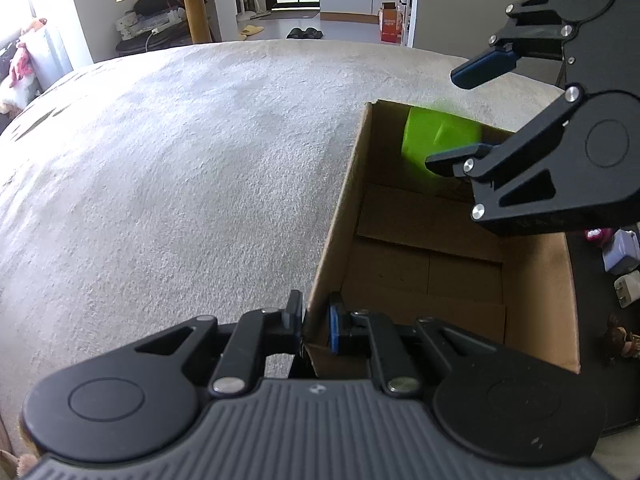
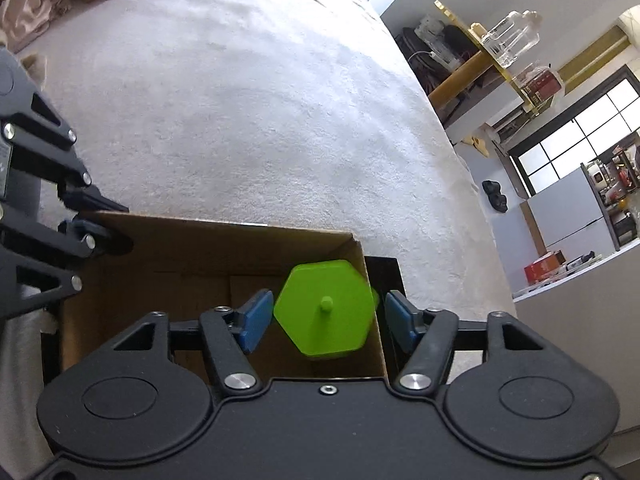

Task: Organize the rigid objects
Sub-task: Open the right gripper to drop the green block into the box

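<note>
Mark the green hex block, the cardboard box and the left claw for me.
green hex block (image 2: 326,312): right wrist view, flat hexagonal face near its small peg.
cardboard box (image 1: 340,216): left wrist view, outer side wall.
left claw (image 1: 316,320): left wrist view, midway between fingertips, which pinch the box wall.

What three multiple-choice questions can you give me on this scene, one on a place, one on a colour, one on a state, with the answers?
1. Where is the hexagonal block?
A. on the carpet
B. over the open box, between the right gripper's fingers
C. on the gold table

2. What colour is the block?
A. red
B. blue
C. green

3. What is the left gripper doing?
A. clamping the box wall
B. holding the block
C. hanging open, away from the box

Answers: 1 B, the right wrist view shows it framed by the blue pads with the box beneath. 2 C, it is bright green in both views. 3 A, its pads sit on either side of the cardboard edge.
</note>
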`<state>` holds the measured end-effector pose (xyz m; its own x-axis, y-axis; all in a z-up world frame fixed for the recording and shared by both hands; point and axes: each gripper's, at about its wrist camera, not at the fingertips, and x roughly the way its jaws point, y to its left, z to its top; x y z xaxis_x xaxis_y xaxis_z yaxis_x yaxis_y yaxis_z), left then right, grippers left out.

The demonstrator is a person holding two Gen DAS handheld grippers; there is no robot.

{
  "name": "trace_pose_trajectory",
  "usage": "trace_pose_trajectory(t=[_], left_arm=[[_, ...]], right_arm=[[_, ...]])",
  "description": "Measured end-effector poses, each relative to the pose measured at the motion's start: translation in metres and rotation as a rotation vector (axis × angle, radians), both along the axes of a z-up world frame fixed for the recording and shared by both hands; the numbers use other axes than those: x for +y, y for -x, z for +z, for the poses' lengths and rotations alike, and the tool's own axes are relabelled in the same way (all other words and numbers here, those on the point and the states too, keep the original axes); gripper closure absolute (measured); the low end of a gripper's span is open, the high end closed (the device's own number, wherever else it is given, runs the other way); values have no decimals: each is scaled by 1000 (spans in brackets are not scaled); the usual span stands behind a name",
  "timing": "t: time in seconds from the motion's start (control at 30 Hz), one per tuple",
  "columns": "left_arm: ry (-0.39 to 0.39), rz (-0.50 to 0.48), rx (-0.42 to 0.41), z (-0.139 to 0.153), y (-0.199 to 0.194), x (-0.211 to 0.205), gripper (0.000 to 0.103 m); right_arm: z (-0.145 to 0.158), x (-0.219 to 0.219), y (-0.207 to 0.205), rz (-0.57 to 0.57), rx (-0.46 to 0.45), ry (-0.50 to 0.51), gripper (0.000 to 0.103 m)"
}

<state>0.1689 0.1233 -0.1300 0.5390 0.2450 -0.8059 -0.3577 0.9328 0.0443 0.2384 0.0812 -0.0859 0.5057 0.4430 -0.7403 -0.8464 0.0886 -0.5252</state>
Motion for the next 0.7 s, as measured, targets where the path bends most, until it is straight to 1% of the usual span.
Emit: trace_pose_trajectory(t=[0.13, 0.37, 0.43, 0.7], left_arm=[[-9, -1, 1, 0, -1, -1, 91], [-9, 2, 2, -1, -1, -1, 91], [-8, 2, 2, 0, -1, -1, 91], [-10, 1, 2, 0, -1, -2, 91]], right_arm=[[-6, -4, -3, -10, -15, 15, 41], [-8, -14, 0, -28, -2, 15, 41], [-7, -17, 1, -38, -11, 17, 41], [0, -42, 8, -92, 1, -21, 41]])
